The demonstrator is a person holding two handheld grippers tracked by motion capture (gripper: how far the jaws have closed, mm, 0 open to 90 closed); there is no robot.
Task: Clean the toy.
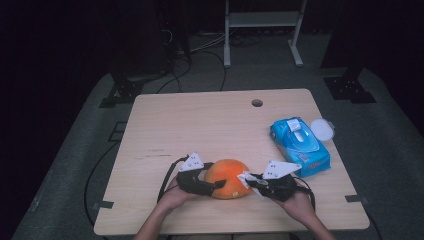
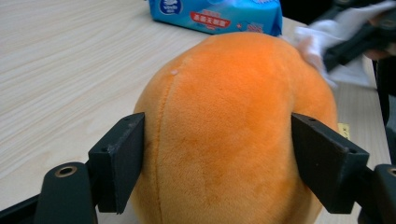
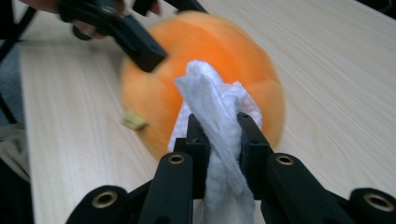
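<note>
High view first: orange plush ball [image 1: 227,178] sitting near the front edge of the tabletop [image 1: 200,125], caught between both hands. Left gripper [image 1: 209,187] in from the left side, right gripper [image 1: 251,182] in from the right, white wipe [image 1: 246,178] at its tip against the ball. Blue pack of wipes [image 1: 300,146] off to the right, well apart, round white lid [image 1: 321,129] just beside it.

Left gripper view: fingers [image 2: 122,158] spread partway, one pad pressed on each flank of the plush ball [image 2: 233,130], squeezing the soft fabric. Firm clasp, ball resting on the tabletop [image 2: 70,70]. Wipe [image 2: 313,46] touching the ball's far upper right; blue pack [image 2: 219,14] beyond.

Right gripper view: fingers [image 3: 250,144] nearly together, clamped on the bunched white wipe [image 3: 212,107], which sticks up between them and lies against the orange ball [image 3: 224,51]. Small yellowish tag [image 3: 134,120] at the ball's lower left. Other gripper's finger [image 3: 140,44] on the ball's far side. Some blur on the ball.
</note>
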